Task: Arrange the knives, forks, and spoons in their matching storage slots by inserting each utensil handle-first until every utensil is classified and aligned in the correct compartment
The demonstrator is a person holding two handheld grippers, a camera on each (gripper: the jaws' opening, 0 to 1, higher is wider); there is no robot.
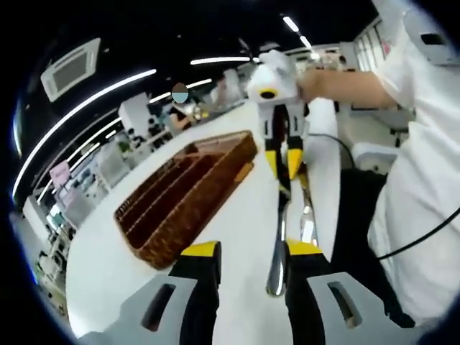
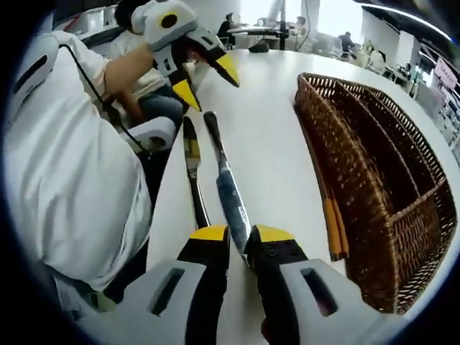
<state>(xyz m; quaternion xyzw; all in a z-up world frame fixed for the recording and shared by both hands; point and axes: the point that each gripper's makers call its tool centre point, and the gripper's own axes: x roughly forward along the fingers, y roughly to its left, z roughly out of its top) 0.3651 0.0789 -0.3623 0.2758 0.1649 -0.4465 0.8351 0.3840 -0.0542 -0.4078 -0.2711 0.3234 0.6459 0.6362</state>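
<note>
A: Clamping anything with the right gripper (image 2: 241, 233)?

B: Gripping the knife (image 2: 228, 188) at its near end, jaws squeezing almost together around it. Knife lying flat on the white table (image 2: 273, 122), stretching away toward the left gripper (image 2: 207, 80).

A: And holding anything with that left one?

B: Holding nothing. Hovering with jaws spread wide, seen from the left gripper view (image 1: 253, 250) as well, with the knife's far end (image 1: 279, 248) lying near them on the table.

A: Lying anywhere else, any utensils?

B: Resting just beside the knife, a second utensil (image 2: 191, 154), roughly parallel to it; being too blurred for telling fork from spoon.

A: Sitting where, the wicker tray (image 2: 374, 165)?

B: Standing apart from the knife, across bare tabletop, long compartments facing up. Lying against its near wall, some orange sticks (image 2: 332, 223).
</note>
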